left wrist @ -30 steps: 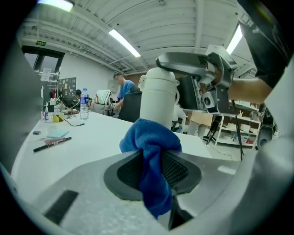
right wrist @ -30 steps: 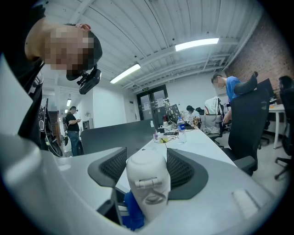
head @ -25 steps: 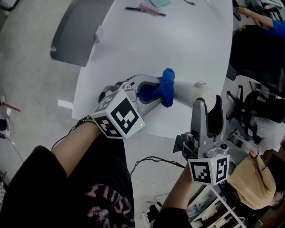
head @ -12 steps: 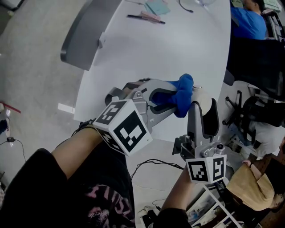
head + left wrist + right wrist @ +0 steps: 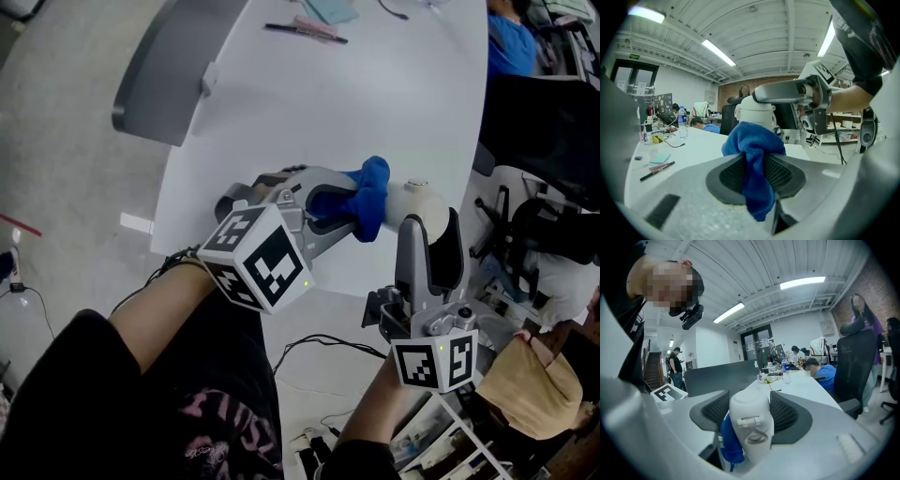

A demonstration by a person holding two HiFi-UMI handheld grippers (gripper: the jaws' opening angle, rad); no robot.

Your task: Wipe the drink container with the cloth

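White drink container (image 5: 417, 199) gripped by right claw (image 5: 749, 411), blue cloth (image 5: 367, 192) pinched in left claw (image 5: 757, 171); container may be levered loose if pressed hard.

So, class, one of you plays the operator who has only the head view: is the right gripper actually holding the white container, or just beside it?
Observer: Holding it. The right gripper view shows the right gripper with both jaws pressed on the sides of the white container.
Operator: And the cloth?
Observer: The left gripper view shows the blue cloth pinched in the jaws of the left gripper, one end hanging below them.
Operator: Does it touch the container?
Observer: Seemingly yes; the right gripper view shows a blue fold against the container's lower left side.
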